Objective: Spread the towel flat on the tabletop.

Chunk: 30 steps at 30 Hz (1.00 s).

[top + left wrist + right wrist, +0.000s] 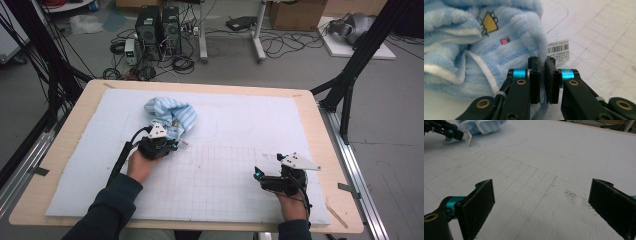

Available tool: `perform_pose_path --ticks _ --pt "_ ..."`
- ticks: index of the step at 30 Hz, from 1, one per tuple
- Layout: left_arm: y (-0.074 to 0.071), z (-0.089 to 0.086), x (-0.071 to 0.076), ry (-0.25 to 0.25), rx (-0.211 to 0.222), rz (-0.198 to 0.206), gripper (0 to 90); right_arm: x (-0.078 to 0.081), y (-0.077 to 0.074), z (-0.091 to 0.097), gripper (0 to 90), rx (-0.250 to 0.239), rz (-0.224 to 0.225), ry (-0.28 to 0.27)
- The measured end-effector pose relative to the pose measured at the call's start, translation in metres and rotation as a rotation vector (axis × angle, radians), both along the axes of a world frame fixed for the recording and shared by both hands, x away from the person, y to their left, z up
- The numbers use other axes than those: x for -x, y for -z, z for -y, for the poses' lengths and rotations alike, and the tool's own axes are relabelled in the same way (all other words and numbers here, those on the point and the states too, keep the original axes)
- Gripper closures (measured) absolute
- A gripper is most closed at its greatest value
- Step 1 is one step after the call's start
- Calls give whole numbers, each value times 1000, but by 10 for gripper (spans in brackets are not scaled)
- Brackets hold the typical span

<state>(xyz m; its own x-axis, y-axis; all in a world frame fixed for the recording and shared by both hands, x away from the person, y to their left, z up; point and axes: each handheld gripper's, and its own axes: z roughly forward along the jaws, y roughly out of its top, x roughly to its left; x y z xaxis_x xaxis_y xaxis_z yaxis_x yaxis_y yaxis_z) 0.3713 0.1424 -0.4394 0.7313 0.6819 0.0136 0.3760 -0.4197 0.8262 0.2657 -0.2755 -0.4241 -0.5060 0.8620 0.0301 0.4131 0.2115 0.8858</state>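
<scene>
The left gripper [542, 65] is clenched on an edge of the blue striped towel [486, 40], which lies bunched just ahead of it, a barcode tag [558, 50] beside the jaws. The right gripper [541, 202] gapes wide over the white mat [564, 157], holding nothing.

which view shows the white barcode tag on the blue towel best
The left gripper view: the white barcode tag is close and its bars sharp, beside the crumpled blue striped towel. The high view shows a small white speck; the right gripper view shows it edge-on.
</scene>
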Motion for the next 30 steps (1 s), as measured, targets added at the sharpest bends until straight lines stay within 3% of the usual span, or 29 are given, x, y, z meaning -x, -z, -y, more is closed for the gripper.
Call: perform_pose_path --ticks 5,7,13,18,25,30 --pt "-6 -2 7 35 46 3 839 0 0 -1 57 5 -1 -1" --pt "-8 -5 16 60 94 -3 841 0 0 -1 58 5 -1 -1" --pt "-10 -16 35 92 165 -15 842 1 0 -2 57 2 -3 -4" --pt "-11 -22 47 117 178 -11 842 0 0 -5 58 4 -8 -10" --pt "-13 -27 52 117 177 -7 841 -4 1 -15 57 6 -10 -35" --pt "-14 -30 57 124 178 -7 842 -14 -1 -32 58 -27 -38 -81"
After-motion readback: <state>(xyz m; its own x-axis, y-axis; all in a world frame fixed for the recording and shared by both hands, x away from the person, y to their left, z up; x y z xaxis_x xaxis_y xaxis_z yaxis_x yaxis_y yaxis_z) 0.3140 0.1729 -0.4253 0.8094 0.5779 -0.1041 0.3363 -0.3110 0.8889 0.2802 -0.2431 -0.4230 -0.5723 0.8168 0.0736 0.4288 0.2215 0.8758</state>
